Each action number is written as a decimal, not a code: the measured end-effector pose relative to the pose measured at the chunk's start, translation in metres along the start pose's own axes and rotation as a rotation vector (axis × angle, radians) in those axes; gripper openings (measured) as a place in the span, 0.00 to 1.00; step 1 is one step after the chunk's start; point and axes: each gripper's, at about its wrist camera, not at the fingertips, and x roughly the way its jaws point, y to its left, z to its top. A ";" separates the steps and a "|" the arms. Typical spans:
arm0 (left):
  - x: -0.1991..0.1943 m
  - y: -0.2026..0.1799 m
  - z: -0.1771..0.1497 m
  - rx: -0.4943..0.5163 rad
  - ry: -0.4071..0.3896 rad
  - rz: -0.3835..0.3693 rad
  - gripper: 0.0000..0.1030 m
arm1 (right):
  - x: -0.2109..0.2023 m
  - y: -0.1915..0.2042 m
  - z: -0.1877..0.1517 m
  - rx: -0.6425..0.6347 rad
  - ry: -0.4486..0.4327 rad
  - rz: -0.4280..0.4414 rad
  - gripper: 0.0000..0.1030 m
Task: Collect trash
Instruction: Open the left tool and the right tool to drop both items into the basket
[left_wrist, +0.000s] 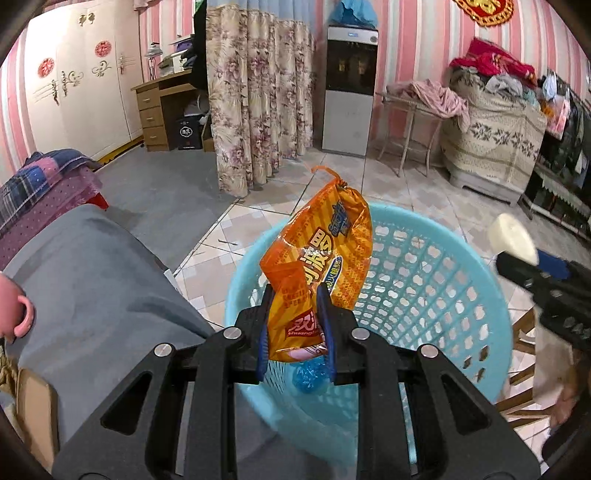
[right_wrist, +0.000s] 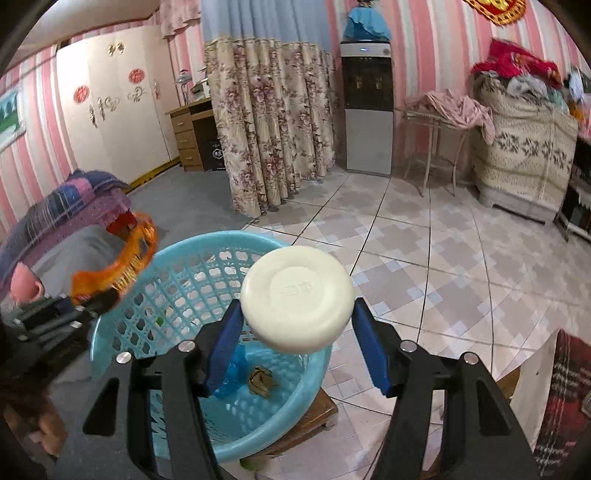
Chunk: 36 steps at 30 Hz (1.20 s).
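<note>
Left wrist | orange snack wrapper (left_wrist: 317, 273) crumpled, printed | basket (left_wrist: 443, 236) pale blue

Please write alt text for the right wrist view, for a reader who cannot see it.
The right gripper holds a round white lid between its blue fingers, above a light blue plastic basket that has crumpled trash at the bottom. At left, the left gripper carries an orange snack bag toward the same basket.

An orange snack bag (left_wrist: 317, 266) with red and blue print. A pale blue latticed basket (left_wrist: 436, 258). A cream-white round lid (right_wrist: 297, 297). Blue pads on black hand-held grippers. Pink-and-white striped wall (right_wrist: 424, 74), floral beige curtain (right_wrist: 266, 122), checkered beige floor tiles (right_wrist: 424, 266).
</note>
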 end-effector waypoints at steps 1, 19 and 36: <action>0.004 0.000 0.001 0.000 0.005 0.003 0.21 | 0.001 -0.002 0.000 0.004 0.000 -0.003 0.58; -0.043 0.055 0.004 -0.093 -0.081 0.155 0.83 | 0.017 0.028 -0.007 -0.050 0.035 0.035 0.59; -0.117 0.097 -0.020 -0.158 -0.162 0.258 0.89 | 0.010 0.057 -0.005 -0.079 -0.009 0.009 0.90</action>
